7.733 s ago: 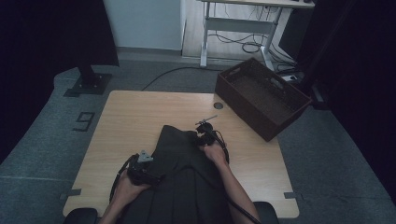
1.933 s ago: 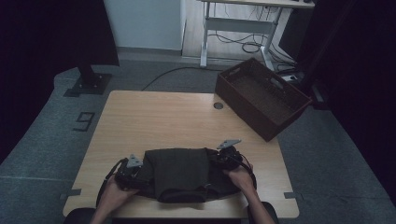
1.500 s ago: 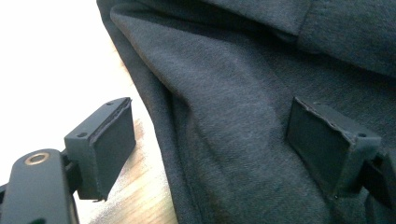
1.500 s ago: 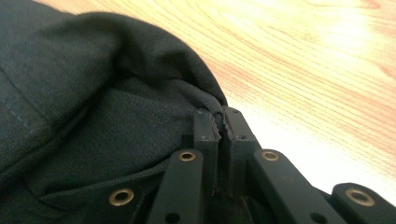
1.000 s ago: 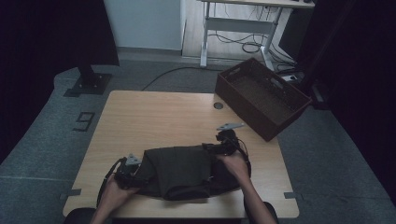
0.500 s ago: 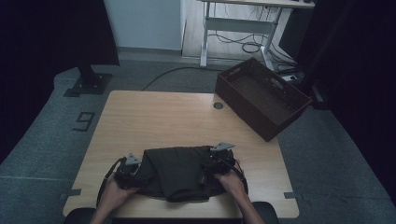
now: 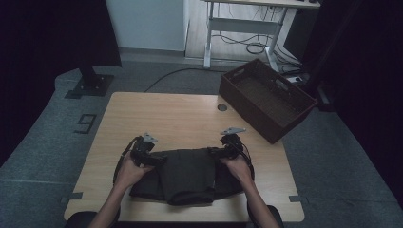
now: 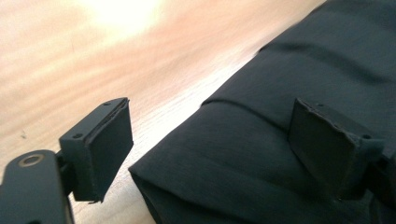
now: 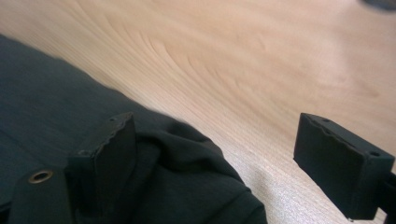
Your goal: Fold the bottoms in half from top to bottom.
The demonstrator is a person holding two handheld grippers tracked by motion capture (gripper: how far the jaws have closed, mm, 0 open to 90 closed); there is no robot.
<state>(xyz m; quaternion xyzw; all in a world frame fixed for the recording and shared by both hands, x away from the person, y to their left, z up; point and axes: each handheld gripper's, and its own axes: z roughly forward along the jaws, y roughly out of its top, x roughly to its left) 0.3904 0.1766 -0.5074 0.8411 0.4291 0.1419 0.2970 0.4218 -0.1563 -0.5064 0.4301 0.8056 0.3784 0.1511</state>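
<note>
A dark folded garment (image 7: 187, 175) lies on the wooden table (image 7: 171, 118) near its front edge. My left gripper (image 7: 159, 159) is at the garment's far left corner, jaws pointing inward. In the left gripper view this gripper (image 8: 210, 116) stands open, with a folded edge of the garment (image 8: 243, 140) between the pads, which do not press on it. My right gripper (image 7: 215, 152) is at the far right corner. Its jaws have just been opening, and in the right gripper view this gripper (image 9: 219, 126) is open over a rumpled fold of the garment (image 9: 46, 93).
A brown woven basket (image 7: 266, 97) sits at the table's far right corner, overhanging the edge. A small round cable hole (image 7: 222, 108) lies near it. Bare wood stretches across the far half of the table. A desk frame (image 7: 237, 28) stands on the floor beyond.
My left gripper has moved away from the person and inward along the garment's left edge. My right gripper dipped toward the garment's middle, then came back to its far right corner.
</note>
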